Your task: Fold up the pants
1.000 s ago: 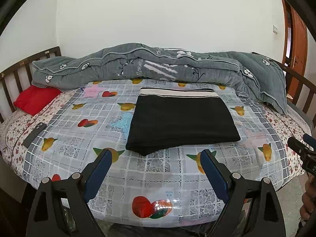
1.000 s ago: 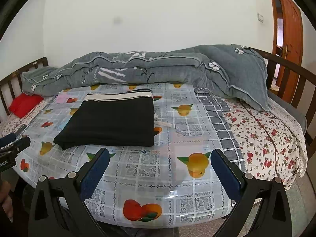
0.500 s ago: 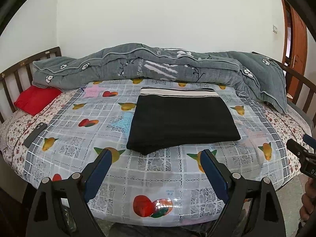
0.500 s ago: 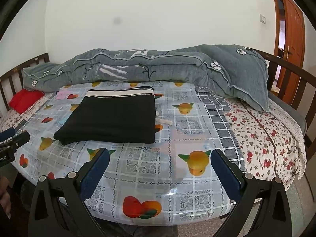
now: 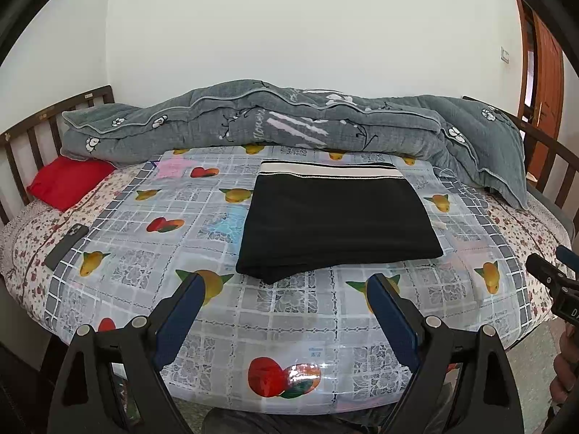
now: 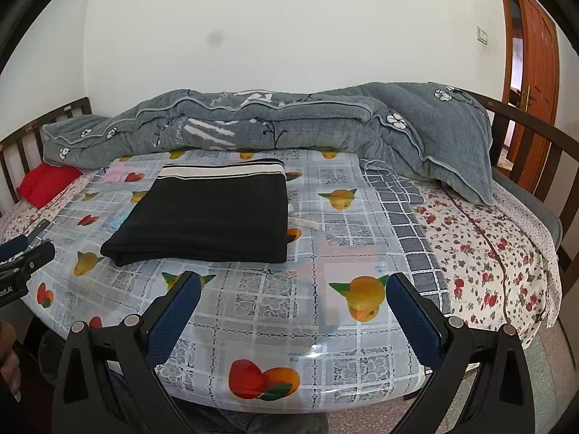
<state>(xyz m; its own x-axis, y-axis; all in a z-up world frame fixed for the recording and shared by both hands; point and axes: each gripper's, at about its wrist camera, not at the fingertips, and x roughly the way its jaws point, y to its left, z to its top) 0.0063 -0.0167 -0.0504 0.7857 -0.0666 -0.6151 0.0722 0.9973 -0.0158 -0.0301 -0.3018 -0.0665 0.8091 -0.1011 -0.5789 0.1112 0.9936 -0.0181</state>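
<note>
Black pants [image 5: 338,222] folded into a flat rectangle, lying on the glossy fruit-print plastic cover [image 5: 282,311] over the bed, striped waistband [image 5: 331,170] toward the far side. Well short of the near edge of the pants: left gripper [image 5: 286,285], blue-padded fingers [image 5: 181,316] spread wide, nothing between them, hovering over the near part of the cover. Same for the right gripper [image 6: 289,285]: released, fingers [image 6: 412,313] wide apart, nothing held, off to the right of the pants and apart from them. Rumpled grey quilt [image 5: 289,123] heaped along the far side, against the white wall. Red pillow [image 5: 67,181] at far left by the wooden bed rail [image 5: 47,123]. Dark flat slab, possibly a phone [image 5: 67,241], on the floral sheet [image 6: 481,253] at left. Small white strip [image 6: 302,222] just beside the right edge of the pants. Orange-brown door [image 6: 532,68] at far right.
</note>
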